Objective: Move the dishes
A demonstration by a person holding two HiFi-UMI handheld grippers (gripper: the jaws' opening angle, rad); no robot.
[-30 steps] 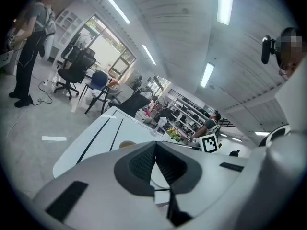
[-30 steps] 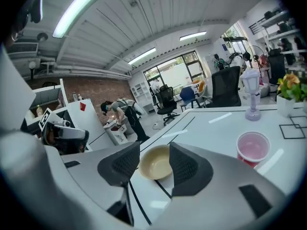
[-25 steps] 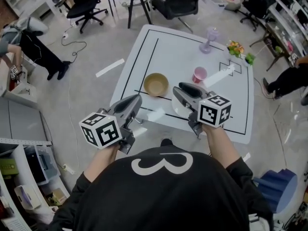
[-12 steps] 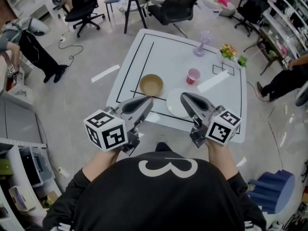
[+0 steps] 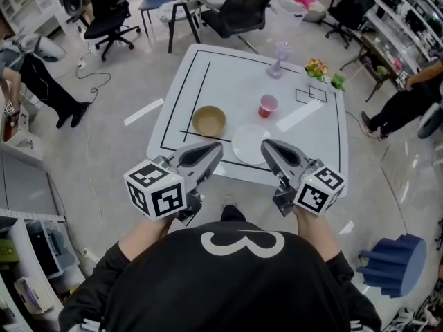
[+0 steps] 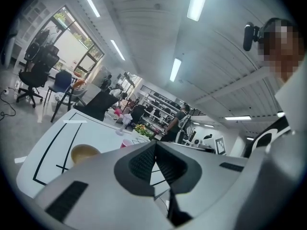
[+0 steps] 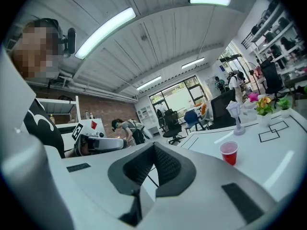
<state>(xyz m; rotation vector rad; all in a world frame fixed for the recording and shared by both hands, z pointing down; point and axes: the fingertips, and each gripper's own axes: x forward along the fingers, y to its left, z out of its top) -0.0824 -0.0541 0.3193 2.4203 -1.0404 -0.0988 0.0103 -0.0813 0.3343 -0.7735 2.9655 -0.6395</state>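
On the white table (image 5: 228,81) stand a tan bowl (image 5: 209,120), a white plate (image 5: 250,144) and a red cup (image 5: 268,106). My left gripper (image 5: 216,148) hovers at the table's near edge, just this side of the bowl, shut and empty. My right gripper (image 5: 266,145) hangs by the plate's near right rim, also shut on nothing. In the left gripper view the bowl (image 6: 84,152) and cup (image 6: 125,143) lie beyond the closed jaws. The right gripper view shows the cup (image 7: 229,152) off to the right of the jaws.
A clear goblet (image 5: 280,57) and a small bunch of flowers (image 5: 317,68) stand at the table's far side. Office chairs (image 5: 239,9) ring the far end. People stand at left (image 5: 31,68) and right (image 5: 405,106). A blue bin (image 5: 391,265) sits on the floor.
Both grippers have drawn back from the table toward me and risen. The plate, earlier partly covered by the right gripper, now shows whole.
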